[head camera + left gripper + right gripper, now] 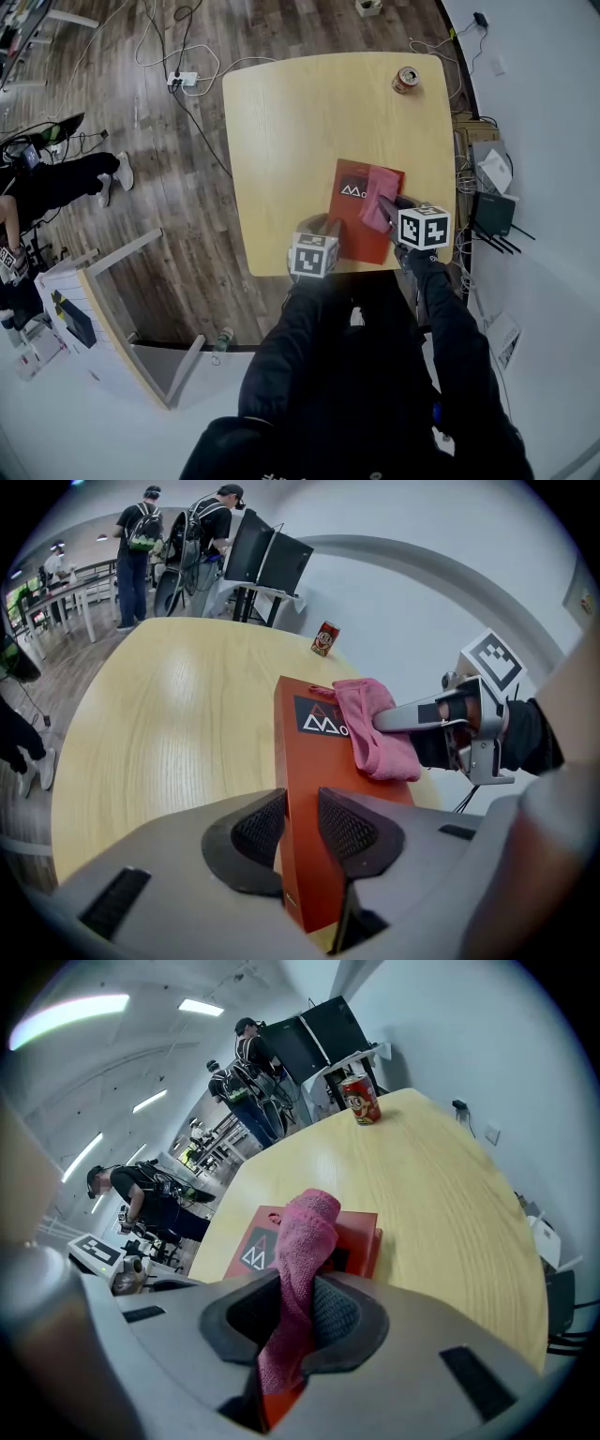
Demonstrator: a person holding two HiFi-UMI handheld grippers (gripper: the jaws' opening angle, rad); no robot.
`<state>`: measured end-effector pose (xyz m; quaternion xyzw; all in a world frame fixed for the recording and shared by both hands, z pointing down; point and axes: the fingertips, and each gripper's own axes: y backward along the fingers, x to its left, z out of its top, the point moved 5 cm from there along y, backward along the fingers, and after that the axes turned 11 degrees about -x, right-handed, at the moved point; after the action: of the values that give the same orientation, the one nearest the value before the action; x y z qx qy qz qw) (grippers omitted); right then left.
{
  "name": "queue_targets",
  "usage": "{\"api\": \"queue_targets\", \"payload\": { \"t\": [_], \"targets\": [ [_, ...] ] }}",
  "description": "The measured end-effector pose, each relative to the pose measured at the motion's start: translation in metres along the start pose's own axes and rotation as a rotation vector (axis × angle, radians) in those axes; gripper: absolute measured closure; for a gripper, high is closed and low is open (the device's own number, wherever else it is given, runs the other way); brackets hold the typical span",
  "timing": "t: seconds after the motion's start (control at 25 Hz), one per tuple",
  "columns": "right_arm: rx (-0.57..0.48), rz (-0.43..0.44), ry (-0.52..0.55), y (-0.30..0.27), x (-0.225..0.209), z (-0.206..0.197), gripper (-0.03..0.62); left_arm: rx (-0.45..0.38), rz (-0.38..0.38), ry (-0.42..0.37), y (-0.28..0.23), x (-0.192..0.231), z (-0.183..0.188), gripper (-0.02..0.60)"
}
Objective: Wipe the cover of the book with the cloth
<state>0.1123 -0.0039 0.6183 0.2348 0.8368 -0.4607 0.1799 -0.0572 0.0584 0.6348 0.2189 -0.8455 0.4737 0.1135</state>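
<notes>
An orange-red book [361, 220] with a black logo patch lies flat near the front edge of the table. My left gripper [300, 832] is shut on the book's near left edge [305, 799], its jaws pinching the cover. A pink cloth [300, 1260] is clamped in my right gripper [298, 1321], and its bunched end rests on the book's cover [352, 1237]. In the head view the cloth [378, 202] covers the book's right half, with the right gripper [401, 217] just behind it and the left gripper [323, 234] at the book's near left corner.
A red drink can [405, 80] stands at the far right of the round-cornered wooden table [281, 131]. Cables and a power strip [180, 80] lie on the floor to the left. People stand by desks and monitors [267, 555] in the background.
</notes>
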Motion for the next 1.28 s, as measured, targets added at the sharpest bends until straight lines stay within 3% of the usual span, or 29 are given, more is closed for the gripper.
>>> {"api": "queue_targets", "payload": {
  "t": [0.52,0.68,0.84,1.28],
  "targets": [
    [-0.014,-0.042,0.0,0.025,-0.028,-0.004,0.514,-0.007,0.0,-0.003,0.0,-0.003,-0.001,0.449],
    [-0.014,-0.059,0.063,0.03,-0.021,0.002,0.516,-0.013,-0.007,-0.003,0.001,-0.002,0.002,0.449],
    [-0.029,0.014,0.116,0.028,0.006,0.012,0.516,-0.017,-0.003,-0.001,0.001,-0.001,0.001,0.449],
    [-0.054,0.139,0.016,-0.006,0.062,0.018,0.516,-0.018,-0.015,0.006,0.0,0.001,0.001,0.449]
  ]
}}
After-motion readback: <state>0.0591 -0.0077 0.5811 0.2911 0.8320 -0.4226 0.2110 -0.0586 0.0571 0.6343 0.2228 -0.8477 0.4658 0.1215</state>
